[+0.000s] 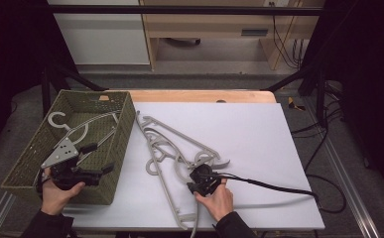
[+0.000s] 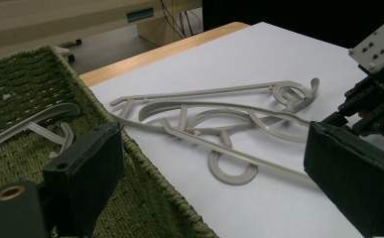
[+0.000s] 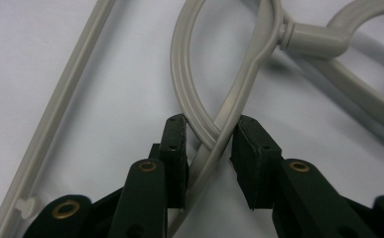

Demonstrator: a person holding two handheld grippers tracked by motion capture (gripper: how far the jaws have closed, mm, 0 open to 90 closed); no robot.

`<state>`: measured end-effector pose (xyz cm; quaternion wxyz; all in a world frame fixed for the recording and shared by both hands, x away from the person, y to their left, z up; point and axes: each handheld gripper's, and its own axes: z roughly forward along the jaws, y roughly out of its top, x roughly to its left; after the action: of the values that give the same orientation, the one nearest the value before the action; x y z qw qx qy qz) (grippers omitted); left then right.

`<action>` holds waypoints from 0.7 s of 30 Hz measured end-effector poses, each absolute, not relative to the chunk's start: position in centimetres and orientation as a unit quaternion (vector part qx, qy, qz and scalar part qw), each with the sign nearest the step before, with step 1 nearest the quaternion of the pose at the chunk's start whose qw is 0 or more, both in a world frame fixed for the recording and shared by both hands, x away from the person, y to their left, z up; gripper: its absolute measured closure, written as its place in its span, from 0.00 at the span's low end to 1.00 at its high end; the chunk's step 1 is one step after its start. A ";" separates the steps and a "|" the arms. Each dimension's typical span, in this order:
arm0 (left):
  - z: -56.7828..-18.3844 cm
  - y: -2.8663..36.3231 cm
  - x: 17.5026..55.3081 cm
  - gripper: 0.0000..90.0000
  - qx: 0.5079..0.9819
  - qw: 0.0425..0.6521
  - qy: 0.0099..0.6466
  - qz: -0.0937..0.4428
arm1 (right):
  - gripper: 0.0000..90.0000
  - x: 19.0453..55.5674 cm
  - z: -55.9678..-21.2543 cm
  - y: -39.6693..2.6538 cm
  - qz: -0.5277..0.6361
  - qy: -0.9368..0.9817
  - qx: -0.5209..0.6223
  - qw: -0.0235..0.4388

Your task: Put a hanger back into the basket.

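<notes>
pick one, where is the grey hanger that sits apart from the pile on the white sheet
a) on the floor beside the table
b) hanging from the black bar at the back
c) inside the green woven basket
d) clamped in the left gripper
c) one grey hanger lies inside the green woven basket, apart from the pile of hangers on the white sheet, and the left gripper holds nothing.
</notes>
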<state>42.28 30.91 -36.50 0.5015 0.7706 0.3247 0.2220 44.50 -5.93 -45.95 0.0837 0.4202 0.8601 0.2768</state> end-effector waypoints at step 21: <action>-36.6 30.6 42.2 0.09 0.774 0.499 0.322 0.219 | 0.62 44.5 -45.7 -10.3 0.314 0.845 0.427 0.072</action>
<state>42.25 30.64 -36.59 0.4989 0.7743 0.3216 0.2193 44.51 -10.35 -45.75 0.0723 0.4273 0.8447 0.3142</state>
